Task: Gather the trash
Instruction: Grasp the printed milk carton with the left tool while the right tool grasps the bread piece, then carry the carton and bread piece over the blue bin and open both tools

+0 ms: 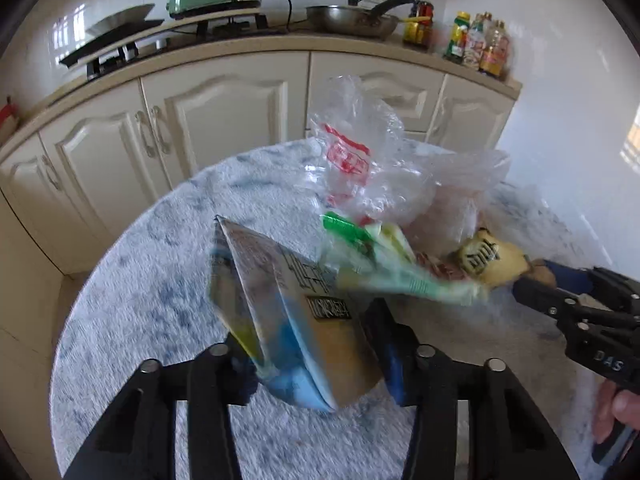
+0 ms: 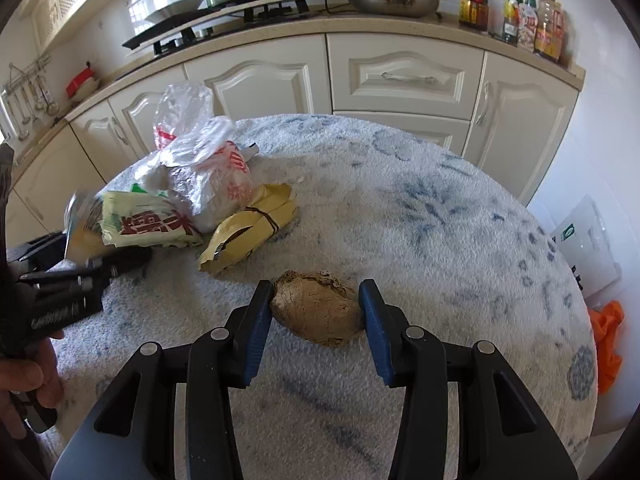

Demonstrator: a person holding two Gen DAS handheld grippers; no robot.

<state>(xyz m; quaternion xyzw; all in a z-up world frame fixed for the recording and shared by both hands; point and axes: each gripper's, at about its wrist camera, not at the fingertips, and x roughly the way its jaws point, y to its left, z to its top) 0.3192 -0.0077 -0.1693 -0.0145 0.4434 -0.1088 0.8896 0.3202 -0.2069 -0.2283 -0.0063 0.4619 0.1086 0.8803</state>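
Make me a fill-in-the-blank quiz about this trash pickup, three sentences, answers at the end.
1. The right gripper is shut on a crumpled ____ paper ball.
2. The left gripper grips a snack ____.
3. The table cover is white with ____ patterns.

Missing words: brown; packet; blue

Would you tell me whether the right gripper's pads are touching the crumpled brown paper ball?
Touching. In the right wrist view both blue pads of the right gripper press against opposite sides of the brown paper ball.
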